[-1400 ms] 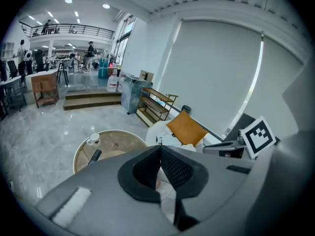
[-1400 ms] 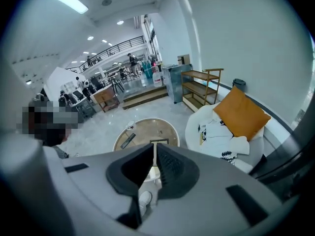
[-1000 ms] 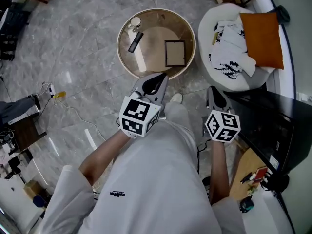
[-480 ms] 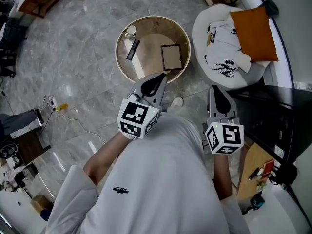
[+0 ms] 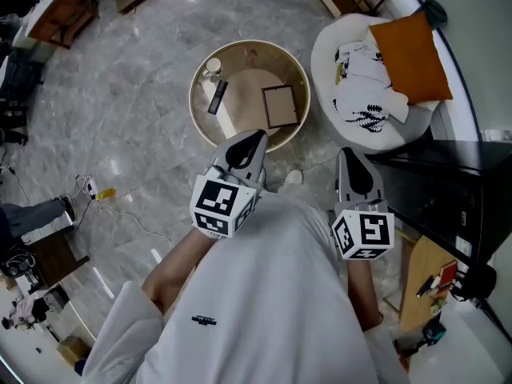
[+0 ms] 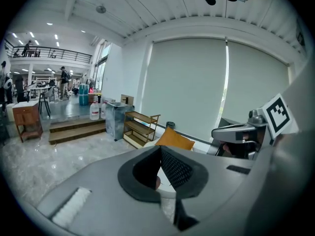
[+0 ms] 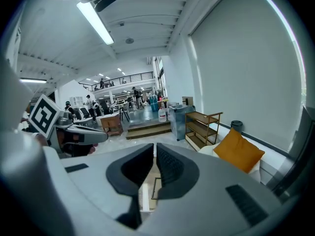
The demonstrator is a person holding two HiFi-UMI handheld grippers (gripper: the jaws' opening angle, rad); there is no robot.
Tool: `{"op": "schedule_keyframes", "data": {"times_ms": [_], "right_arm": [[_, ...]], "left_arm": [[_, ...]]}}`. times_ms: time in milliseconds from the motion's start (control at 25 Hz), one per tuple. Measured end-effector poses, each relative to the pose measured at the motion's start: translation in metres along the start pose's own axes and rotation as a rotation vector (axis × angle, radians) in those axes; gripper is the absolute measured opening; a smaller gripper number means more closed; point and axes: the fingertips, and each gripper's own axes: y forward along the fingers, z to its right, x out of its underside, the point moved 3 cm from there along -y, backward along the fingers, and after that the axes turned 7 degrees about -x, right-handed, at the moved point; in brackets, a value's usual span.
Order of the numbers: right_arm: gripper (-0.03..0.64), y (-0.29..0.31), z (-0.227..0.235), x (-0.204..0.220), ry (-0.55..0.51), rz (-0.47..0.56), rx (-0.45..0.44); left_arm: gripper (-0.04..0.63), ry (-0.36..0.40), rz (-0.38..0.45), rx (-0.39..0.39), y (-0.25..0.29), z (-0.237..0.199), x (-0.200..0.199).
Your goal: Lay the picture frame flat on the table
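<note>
Evidently the small thin-edged rectangular picture frame (image 5: 281, 106) lies flat on the round wood-rimmed, glass-topped table (image 5: 193, 94), toward its right side, w/ nothing gripping it. The left gripper (image 5: 253, 139) and right gripper (image 5: 350, 157) both hang close to the person's torso, well apart from the frame, tips pointing roughly toward the table. The left jaws are pressed together, nothing btwn them. The right jaws are likewise closed on nothing, and the frame shows only far beyond them in the right gripper view. Judging by that, both tools are parked clear so as not to knock anything, and the task looks done or nearly so. A slim black remote (image 5: 217, 97) and a white cup (image 5: 213, 67) sit on the table's left part, apart from the frame, so it has free room to lie flat. A white round chair (image 5: 324, 50) w/ an orange cushion (image 5: 404, 46) stands just right of the table.
</note>
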Motion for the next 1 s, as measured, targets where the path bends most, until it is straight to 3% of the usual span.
{"op": "schedule_keyframes", "data": {"times_ms": [320, 1000], "right_arm": [[0.017, 0.000, -0.010, -0.001, 0.006, 0.022, -0.011], [0.017, -0.009, -0.022, 0.004, 0.043, 0.042, 0.030]], "left_arm": [[0.005, -0.045, 0.000, -0.002, -0.004, -0.004, 0.003], [0.005, -0.019, -0.001, 0.026, -0.020, 0.000, 0.007]]}}
